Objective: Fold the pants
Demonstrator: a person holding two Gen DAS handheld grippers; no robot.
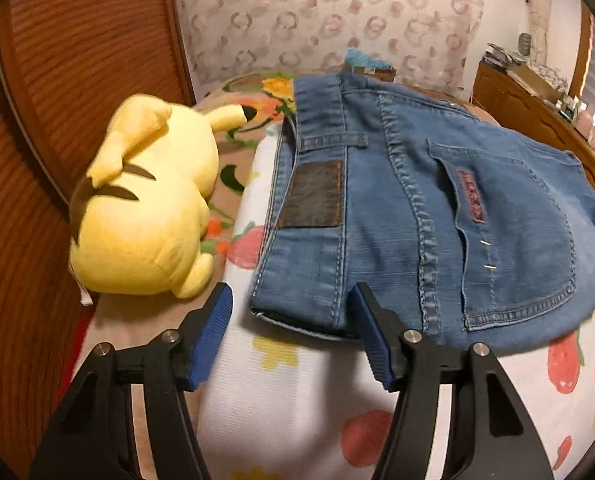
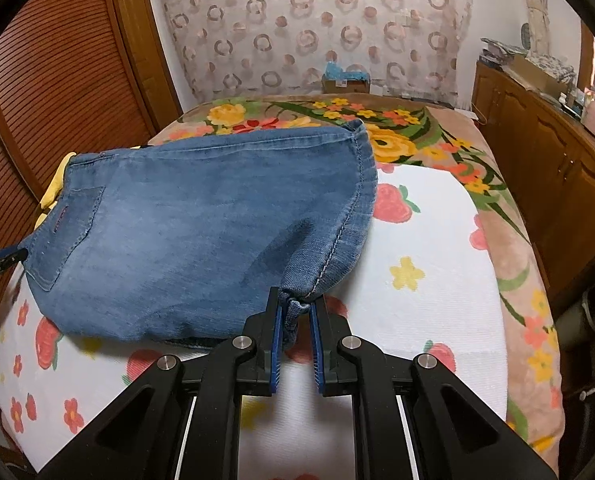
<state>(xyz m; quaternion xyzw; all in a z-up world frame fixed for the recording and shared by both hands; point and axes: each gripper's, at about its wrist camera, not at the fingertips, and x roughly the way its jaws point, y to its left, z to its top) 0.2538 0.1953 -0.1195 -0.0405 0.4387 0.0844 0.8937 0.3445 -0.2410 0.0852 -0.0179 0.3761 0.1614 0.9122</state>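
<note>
Folded jeans (image 2: pixel 201 240) lie on the strawberry-print towel (image 2: pixel 429 248) covering the bed, long axis running from the waistband at 9 o'clock to the fold at 3 o'clock in the right wrist view. Right tongs (image 2: pixel 297 312), nearly closed, pinch a denim corner at 6 o'clock. Left tongs (image 1: pixel 293 308) stand wide around the waistband corner, pads not pressing. Yellow plush toy (image 1: pixel 145 208) sits at 9 o'clock

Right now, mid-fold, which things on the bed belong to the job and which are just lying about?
Part of the job:
- jeans
- right gripper, pinching a bunched jeans edge
- left gripper, open at the waistband corner

Just lying about:
- yellow plush toy beside the waistband
- floral blanket
- strawberry-print sheet under the jeans
</note>
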